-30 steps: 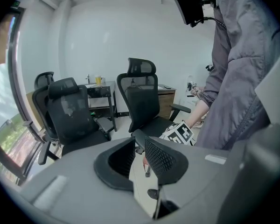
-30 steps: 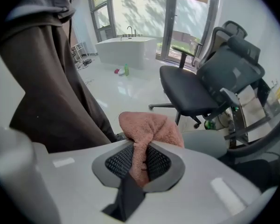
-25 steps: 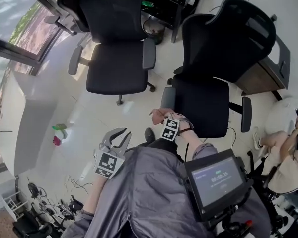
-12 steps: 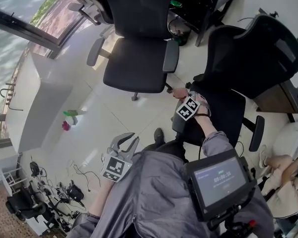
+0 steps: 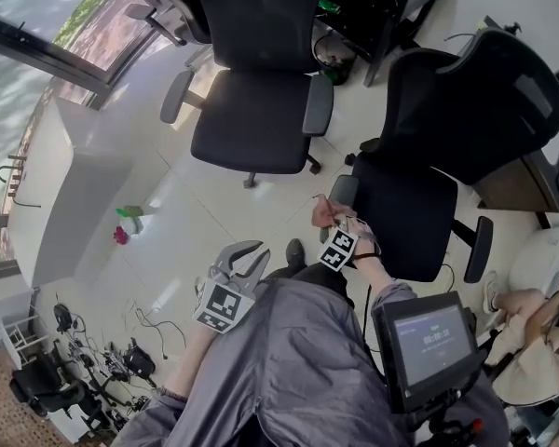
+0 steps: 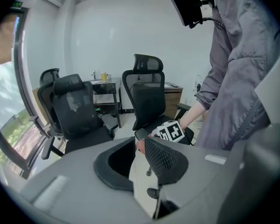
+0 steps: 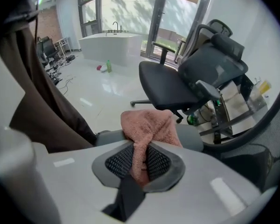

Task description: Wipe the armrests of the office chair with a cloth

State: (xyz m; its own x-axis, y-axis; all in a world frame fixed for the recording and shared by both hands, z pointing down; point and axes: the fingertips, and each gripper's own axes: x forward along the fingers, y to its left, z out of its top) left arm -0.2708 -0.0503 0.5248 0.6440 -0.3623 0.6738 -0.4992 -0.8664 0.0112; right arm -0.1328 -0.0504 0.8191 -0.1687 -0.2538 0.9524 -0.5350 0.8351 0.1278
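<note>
Cloth (image 7: 148, 125) clenched in right tool (image 7: 139, 161), draped over grey armrest (image 7: 192, 139) (mostly hidden); left tool (image 6: 139, 157) released, empty.

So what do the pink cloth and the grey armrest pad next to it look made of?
Pink cloth: apparently terry towelling, soft and matte, going by its fuzzy nap and limp folds. Grey armrest pad: probably moulded plastic or skinned foam, smooth and matte with rounded edges; which is unclear.

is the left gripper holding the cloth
No, the left gripper has its jaws apart and empty; the pink cloth is pinched in the right gripper.
</note>
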